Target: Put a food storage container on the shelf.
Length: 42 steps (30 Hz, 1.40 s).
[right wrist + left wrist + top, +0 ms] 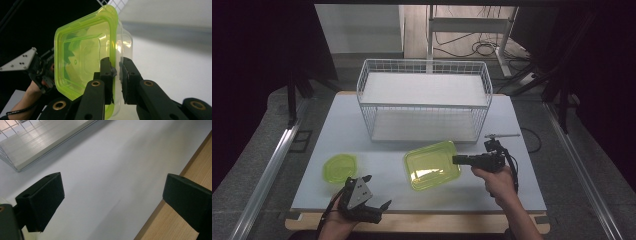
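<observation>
The right gripper is clenched on the rim of a square yellow-green container. In the right gripper view its two black jaws stand close together with the container's edge pinched between the pads, and a clear plastic layer sits against the green one at that edge. The container is tilted, not flat: in the high view its right side is raised at the jaws, and it lies over the front half of the desk, somewhat right of the middle, just in front of the wire basket.

The left gripper is released. In the left gripper view its jaws stand wide apart with bare desk surface between them and nothing in the gap. It is held in the person's left hand at the front edge of the desk, toward the front left corner, with its grey three-cornered plate facing up.

A round yellow-green lid or dish lies flat on the desk near the front left, just behind the left gripper and well apart from the square container.

The white wire basket stands at the back of the desk, centred, with a pale board as its floor. A wooden strip borders the front edge of the desk.
</observation>
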Tool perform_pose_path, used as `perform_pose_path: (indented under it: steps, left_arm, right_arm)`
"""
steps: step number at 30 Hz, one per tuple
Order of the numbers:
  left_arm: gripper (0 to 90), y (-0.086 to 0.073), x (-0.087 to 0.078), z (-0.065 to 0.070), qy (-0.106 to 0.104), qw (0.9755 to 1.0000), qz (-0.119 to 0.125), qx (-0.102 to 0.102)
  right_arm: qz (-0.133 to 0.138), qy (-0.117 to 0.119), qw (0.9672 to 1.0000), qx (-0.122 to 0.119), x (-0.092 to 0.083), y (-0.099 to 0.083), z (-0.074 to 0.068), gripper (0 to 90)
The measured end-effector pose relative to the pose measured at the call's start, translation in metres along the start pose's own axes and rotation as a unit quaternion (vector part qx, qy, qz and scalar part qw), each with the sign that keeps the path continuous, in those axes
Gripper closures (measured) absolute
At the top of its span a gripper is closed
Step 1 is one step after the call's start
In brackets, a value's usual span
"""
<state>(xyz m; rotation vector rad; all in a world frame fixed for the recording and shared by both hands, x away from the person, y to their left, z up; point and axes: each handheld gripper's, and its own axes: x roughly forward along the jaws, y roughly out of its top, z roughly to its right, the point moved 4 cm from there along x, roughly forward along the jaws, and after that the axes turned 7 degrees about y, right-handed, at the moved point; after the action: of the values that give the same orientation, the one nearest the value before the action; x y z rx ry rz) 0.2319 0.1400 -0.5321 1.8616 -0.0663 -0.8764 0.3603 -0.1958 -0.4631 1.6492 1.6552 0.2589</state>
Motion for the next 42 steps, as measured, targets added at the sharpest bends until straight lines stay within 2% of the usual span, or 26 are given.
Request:
perform_pose_path:
  steps: [9, 21, 27, 35, 42]
  left_arm:
    - [3.6, 0.0, 0.0, 0.001, 0.0, 1.0, 0.0, 0.003]
    - [3.6, 0.001, -0.001, 0.002, -0.002, 1.0, 0.002, 0.002]
    - [3.6, 0.0, 0.0, 0.002, -0.003, 1.0, 0.0, 0.008]
    - [3.6, 0.0, 0.0, 0.002, -0.005, 1.0, 0.0, 0.008]
    - [3.6, 0.0, 0.001, 0.003, -0.008, 1.0, 0.001, 0.006]
  right_arm:
    - [0.016, -0.003, 0.9997, -0.019, -0.007, 0.029, -0.018, 80.6]
    - [0.043, -0.012, 0.9983, -0.039, -0.013, 0.08, -0.037, 80.5]
    - [0.055, -0.029, 0.9967, -0.052, -0.012, 0.106, -0.049, 80.5]
    - [0.069, -0.041, 0.9954, -0.053, -0.007, 0.133, -0.054, 80.5]
    - [0.086, -0.064, 0.9931, -0.048, 0.0, 0.157, -0.054, 80.5]
